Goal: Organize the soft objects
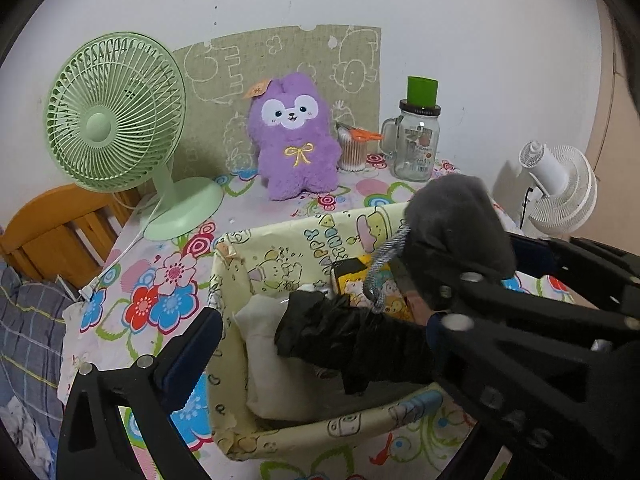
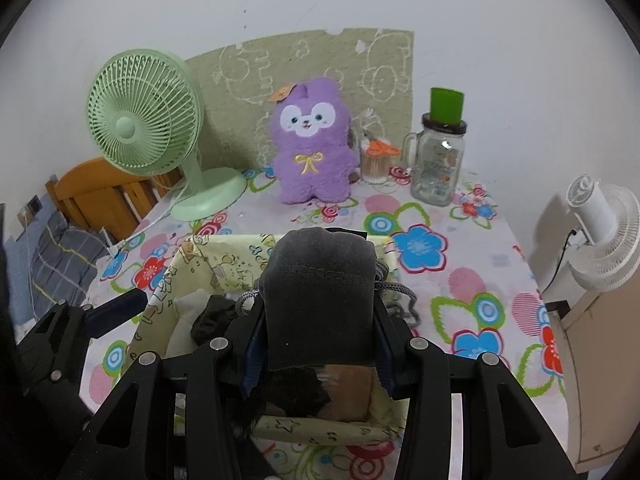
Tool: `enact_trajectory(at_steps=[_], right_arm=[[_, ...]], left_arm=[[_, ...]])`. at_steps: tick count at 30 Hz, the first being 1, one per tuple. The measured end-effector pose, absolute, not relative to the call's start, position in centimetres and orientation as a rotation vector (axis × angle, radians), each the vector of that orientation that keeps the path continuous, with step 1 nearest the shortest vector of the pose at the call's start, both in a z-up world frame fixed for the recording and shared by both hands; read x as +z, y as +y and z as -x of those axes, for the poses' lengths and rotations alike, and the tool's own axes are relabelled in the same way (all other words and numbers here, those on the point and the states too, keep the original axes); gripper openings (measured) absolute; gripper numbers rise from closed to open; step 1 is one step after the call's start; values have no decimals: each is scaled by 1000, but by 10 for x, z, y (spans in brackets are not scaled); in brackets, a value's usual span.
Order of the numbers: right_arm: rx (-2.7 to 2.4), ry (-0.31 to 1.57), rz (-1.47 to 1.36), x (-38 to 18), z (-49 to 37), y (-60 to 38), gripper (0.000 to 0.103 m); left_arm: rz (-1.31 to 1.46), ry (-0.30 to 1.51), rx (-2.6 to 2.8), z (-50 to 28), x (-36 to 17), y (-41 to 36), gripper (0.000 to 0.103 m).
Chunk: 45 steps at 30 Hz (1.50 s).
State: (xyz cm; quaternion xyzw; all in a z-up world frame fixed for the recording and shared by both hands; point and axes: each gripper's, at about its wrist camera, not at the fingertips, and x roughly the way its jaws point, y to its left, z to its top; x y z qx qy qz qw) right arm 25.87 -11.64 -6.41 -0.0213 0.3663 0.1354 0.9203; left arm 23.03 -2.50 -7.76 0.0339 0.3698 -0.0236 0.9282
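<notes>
So the right gripper [image 2: 320,344] was pinching a dark grey drawstring pouch [image 2: 320,296] dead centre over the yellow fabric bin [image 2: 320,426], while the left gripper [image 1: 320,340], jaws spread wide and holding nothing, sat at about 9 o'clock of it. Inside the bin were a black cloth [image 1: 344,336] and something white [image 1: 272,376], maybe a pillow, hard to tell. Looked like the drop-in step; next it needed lowering and letting go. The purple plush [image 2: 314,140] waited at 12 o'clock.
</notes>
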Motion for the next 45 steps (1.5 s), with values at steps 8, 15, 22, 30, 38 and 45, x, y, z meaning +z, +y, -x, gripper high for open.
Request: enact_trajectory(at_steps=[8, 15, 22, 30, 38, 45], right_arm=[[292, 794, 38, -74, -263, -109, 77], [277, 798, 42, -71, -255, -111, 79], [241, 779, 63, -62, -240, -115, 83], [227, 747, 52, -52, -221, -121, 85], [216, 729, 46, -46, -203, -128, 85], [208, 715, 38, -42, -186, -134, 85]], left_arm=[[-63, 767, -43, -225, -78, -19, 103], [-68, 756, -43, -216, -75, -21, 103], [-66, 750, -40, -205, -70, -23, 103], [-59, 726, -43, -189, -61, -22, 103], [-42, 716, -34, -173, -57, -18, 103], [-42, 705, -29, -158, -55, -15, 103]])
